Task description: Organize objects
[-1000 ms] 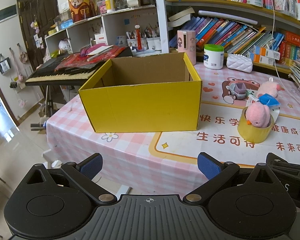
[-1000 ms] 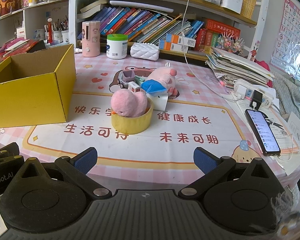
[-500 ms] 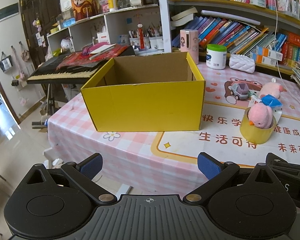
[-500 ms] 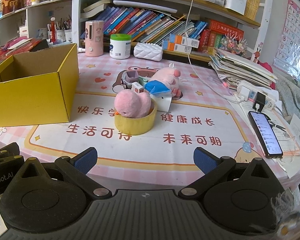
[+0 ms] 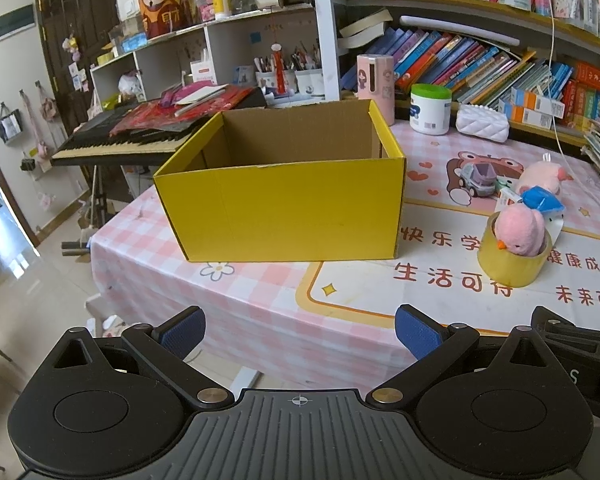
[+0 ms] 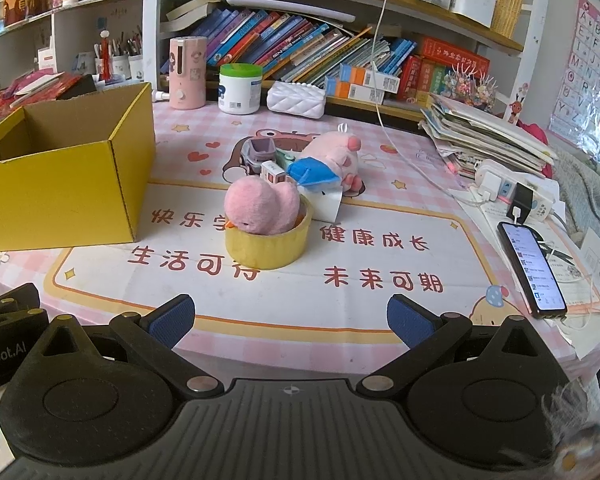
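Both grippers hang off the near edge of the table point(image 6: 380, 320), jaws spread wide and holding nothing: the left gripper point(image 5: 299, 330) faces the yellow box point(image 5: 284, 204), the right gripper point(image 6: 290, 318) faces the toys. The box stands open-topped near the table's left corner, its interior bare as far as the views show, with a strip of checked cloth free in front of it. To its right, well apart, a pink plush chick point(image 6: 260, 206) sits inside a yellow tape roll point(image 6: 268, 246). Just behind lie a pink plush pig point(image 6: 332, 156), a blue item point(image 6: 312, 172) and a small toy truck point(image 6: 258, 154). Between roll and near edge the printed mat lies open. A phone point(image 6: 532, 268) rests near the right edge.
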Motion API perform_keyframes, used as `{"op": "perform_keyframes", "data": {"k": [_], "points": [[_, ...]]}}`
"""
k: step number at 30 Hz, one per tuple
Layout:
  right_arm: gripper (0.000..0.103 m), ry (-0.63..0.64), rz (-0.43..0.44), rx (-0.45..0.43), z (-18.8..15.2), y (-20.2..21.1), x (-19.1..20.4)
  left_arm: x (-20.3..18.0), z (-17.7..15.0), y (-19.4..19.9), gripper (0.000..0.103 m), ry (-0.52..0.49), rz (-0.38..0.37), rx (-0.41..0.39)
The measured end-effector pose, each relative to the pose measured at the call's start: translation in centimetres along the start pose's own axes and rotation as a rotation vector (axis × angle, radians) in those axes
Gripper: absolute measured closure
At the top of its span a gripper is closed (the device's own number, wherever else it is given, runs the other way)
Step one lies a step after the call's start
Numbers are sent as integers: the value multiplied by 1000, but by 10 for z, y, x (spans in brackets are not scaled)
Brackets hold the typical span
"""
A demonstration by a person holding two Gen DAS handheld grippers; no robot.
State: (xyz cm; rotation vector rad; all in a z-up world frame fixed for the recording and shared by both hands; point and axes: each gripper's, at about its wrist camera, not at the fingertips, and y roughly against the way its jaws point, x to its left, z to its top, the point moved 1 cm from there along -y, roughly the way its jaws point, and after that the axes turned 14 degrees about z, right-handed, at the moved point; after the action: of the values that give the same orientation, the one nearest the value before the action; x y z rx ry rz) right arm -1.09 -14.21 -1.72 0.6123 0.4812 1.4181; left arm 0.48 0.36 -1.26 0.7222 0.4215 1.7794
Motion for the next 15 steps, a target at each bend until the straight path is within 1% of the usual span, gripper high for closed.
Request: {"op": "perform_keyframes", "data": {"k": [15], "points": [[0,22,36,15,15,-16,-13,-14,10,-8,1,18,18,17]]}}
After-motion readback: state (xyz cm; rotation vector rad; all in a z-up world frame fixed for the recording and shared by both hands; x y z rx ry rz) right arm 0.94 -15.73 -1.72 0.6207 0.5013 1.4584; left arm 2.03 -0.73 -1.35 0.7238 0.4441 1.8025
